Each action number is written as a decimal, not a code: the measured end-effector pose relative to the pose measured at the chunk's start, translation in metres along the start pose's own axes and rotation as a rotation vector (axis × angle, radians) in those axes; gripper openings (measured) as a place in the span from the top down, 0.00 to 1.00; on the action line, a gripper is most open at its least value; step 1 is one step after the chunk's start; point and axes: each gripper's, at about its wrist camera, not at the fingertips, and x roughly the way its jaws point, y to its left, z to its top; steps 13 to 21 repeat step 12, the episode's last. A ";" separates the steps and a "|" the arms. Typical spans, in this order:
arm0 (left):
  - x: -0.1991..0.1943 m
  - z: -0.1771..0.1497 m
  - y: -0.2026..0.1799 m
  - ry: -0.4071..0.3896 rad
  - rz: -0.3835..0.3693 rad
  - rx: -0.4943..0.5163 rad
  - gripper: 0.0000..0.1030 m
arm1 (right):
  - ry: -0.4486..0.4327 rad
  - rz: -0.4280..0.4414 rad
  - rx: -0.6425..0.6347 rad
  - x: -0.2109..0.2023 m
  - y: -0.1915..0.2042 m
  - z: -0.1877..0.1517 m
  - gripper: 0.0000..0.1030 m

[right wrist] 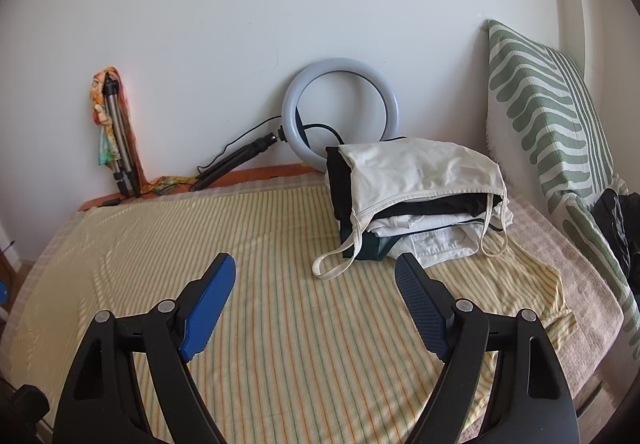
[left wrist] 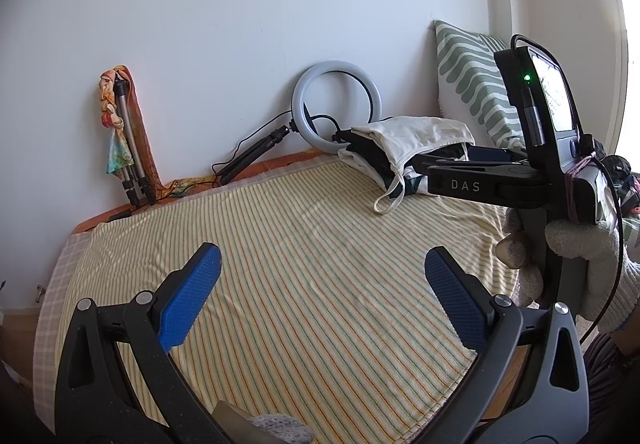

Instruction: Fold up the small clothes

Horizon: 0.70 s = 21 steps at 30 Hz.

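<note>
A stack of folded small clothes (right wrist: 420, 199) sits at the back right of the striped yellow sheet (right wrist: 280, 304), with a white strappy top (right wrist: 416, 167) on top, its straps hanging loose. The stack also shows in the left wrist view (left wrist: 400, 147). My right gripper (right wrist: 316, 268) is open and empty above the sheet, in front of the stack. My left gripper (left wrist: 322, 262) is open and empty above the sheet's middle. In the left wrist view the right gripper's black body (left wrist: 500, 183) reaches in from the right, partly hiding the stack.
A ring light (right wrist: 340, 111) on a small tripod leans on the white wall behind the stack. A folded tripod wrapped in colourful cloth (right wrist: 114, 139) stands at the back left. A green-patterned pillow (right wrist: 548, 115) leans at the right, dark clothing (right wrist: 616, 219) beside it.
</note>
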 end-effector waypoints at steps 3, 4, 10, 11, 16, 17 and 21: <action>-0.001 0.000 -0.001 -0.005 0.009 0.009 0.00 | -0.001 0.003 0.001 0.000 -0.001 0.000 0.20; -0.001 0.000 -0.002 -0.008 0.014 0.015 0.00 | -0.001 0.003 0.001 0.000 -0.001 0.000 0.20; -0.003 -0.002 -0.004 -0.031 0.034 0.040 0.00 | 0.000 0.003 0.002 0.000 -0.001 0.000 0.20; -0.004 -0.002 -0.004 -0.031 0.034 0.037 0.00 | 0.000 0.003 0.002 0.000 -0.001 0.000 0.20; -0.003 -0.002 -0.003 -0.028 0.034 0.032 0.00 | 0.000 0.003 0.002 0.000 -0.001 0.000 0.20; -0.003 -0.002 -0.003 -0.028 0.034 0.032 0.00 | 0.000 0.003 0.002 0.000 -0.001 0.000 0.20; -0.003 -0.002 -0.003 -0.028 0.034 0.032 0.00 | 0.000 0.003 0.002 0.000 -0.001 0.000 0.20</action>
